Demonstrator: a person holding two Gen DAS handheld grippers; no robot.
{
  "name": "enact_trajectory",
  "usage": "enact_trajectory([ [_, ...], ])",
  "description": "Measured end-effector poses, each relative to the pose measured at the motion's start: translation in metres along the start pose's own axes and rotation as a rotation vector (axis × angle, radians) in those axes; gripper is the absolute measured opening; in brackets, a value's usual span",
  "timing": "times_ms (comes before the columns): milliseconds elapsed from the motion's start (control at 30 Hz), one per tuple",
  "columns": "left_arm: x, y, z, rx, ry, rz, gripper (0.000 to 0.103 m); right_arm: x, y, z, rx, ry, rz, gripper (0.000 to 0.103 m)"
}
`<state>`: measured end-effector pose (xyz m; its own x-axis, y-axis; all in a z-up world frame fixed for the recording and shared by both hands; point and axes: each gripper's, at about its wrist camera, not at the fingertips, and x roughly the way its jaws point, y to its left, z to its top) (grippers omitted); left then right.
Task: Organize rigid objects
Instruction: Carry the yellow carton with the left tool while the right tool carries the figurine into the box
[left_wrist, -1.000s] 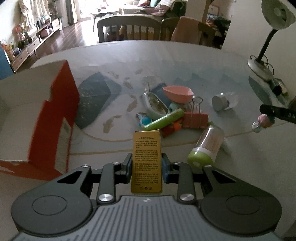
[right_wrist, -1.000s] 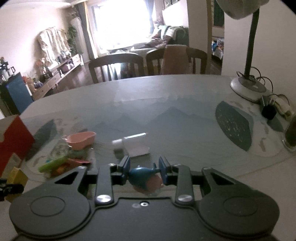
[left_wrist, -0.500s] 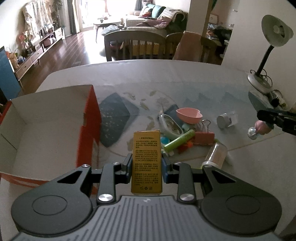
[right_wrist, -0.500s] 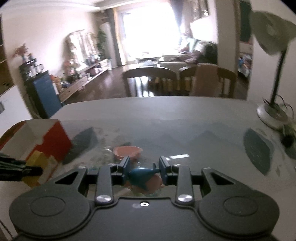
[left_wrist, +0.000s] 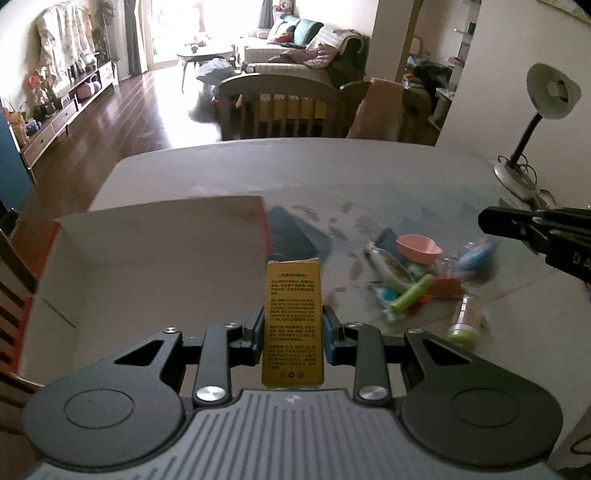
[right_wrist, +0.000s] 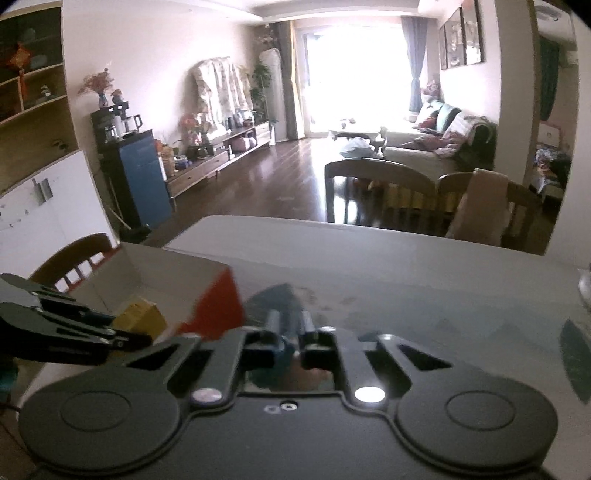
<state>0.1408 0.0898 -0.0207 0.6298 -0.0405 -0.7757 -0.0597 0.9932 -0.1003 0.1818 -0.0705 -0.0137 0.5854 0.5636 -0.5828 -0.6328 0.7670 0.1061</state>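
My left gripper (left_wrist: 293, 328) is shut on a tall yellow box with black print (left_wrist: 293, 317) and holds it above the open red-and-white cardboard box (left_wrist: 155, 266). The yellow box (right_wrist: 142, 319) also shows in the right wrist view, held over the cardboard box (right_wrist: 218, 299). My right gripper (right_wrist: 290, 334) is shut on a small blue and pink toy (right_wrist: 286, 356), mostly hidden between the fingers. The right gripper also shows in the left wrist view (left_wrist: 487, 221), above a pile of small items (left_wrist: 417, 284).
The pile holds a pink heart dish (left_wrist: 419, 247), a green tube (left_wrist: 412, 293), a red binder clip (left_wrist: 445, 286) and a green-capped jar (left_wrist: 467, 323). A desk lamp (left_wrist: 532, 122) stands at the back right. Chairs (right_wrist: 376, 192) stand beyond the table's far edge.
Both grippers have risen and swung left. The yellow box now hangs over the cardboard box, and the right gripper has moved toward it with the toy.
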Motion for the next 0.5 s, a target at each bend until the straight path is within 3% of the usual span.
enact_trajectory([
  [133, -0.004, 0.035, 0.002, -0.003, -0.007, 0.013, 0.03, 0.029, 0.035, 0.011, -0.057, 0.006, -0.009, 0.0],
  [300, -0.01, 0.075, 0.001, -0.01, -0.017, 0.034, 0.03, 0.054, 0.042, 0.01, -0.033, 0.059, -0.024, 0.0],
  [433, -0.011, 0.101, 0.001, -0.037, -0.022, 0.05, 0.03, 0.073, 0.038, -0.004, -0.049, 0.129, -0.025, 0.017],
  [500, -0.01, 0.111, 0.0, -0.049, -0.017, 0.056, 0.03, 0.084, 0.037, -0.012, -0.047, 0.162, -0.009, 0.019],
])
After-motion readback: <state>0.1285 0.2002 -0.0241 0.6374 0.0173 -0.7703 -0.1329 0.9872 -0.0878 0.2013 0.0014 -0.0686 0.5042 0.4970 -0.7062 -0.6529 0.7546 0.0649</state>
